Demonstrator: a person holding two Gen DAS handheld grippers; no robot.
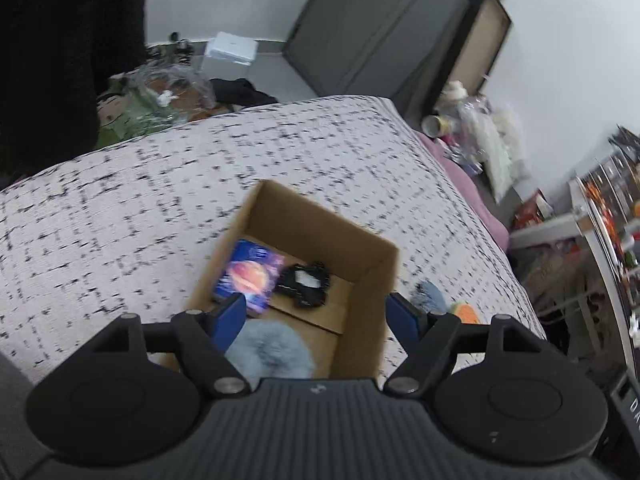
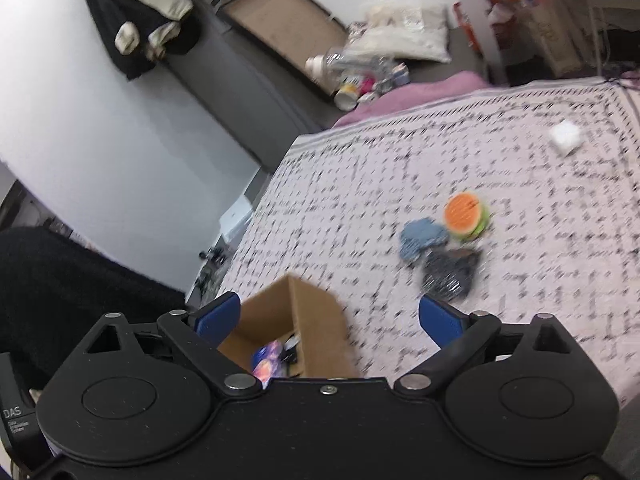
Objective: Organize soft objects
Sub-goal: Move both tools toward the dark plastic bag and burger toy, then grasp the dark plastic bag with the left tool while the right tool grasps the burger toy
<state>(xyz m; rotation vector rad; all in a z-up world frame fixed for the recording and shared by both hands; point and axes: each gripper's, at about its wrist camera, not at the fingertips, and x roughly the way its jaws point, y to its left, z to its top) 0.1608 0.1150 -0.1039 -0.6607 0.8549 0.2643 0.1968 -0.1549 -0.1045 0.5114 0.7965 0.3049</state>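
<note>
A brown cardboard box (image 1: 376, 272) stands open on the patterned bedspread (image 1: 120, 216). Inside lie a purple planet-print pad (image 1: 250, 274), a black bundle (image 1: 306, 284) and a fluffy pale-blue pom (image 1: 272, 354). My left gripper (image 1: 318, 314) hangs open over the box, the pom below its blue fingers (image 1: 232, 318) and free of them. In the right wrist view the box (image 2: 316, 320) sits low, and my right gripper (image 2: 330, 318) is wide open above its corner with nothing between the jaws. Farther on the bed lie an orange-and-green burger plush (image 2: 466, 216), a blue cloth (image 2: 422, 238) and a dark patterned cloth (image 2: 452, 272).
A small white cube (image 2: 565, 139) rests near the bed's far right. A pink blanket (image 2: 420, 90) hangs off the far edge. Bottles and bags (image 2: 360, 76) clutter the floor beyond; shelves (image 1: 612, 216) stand to the right of the bed.
</note>
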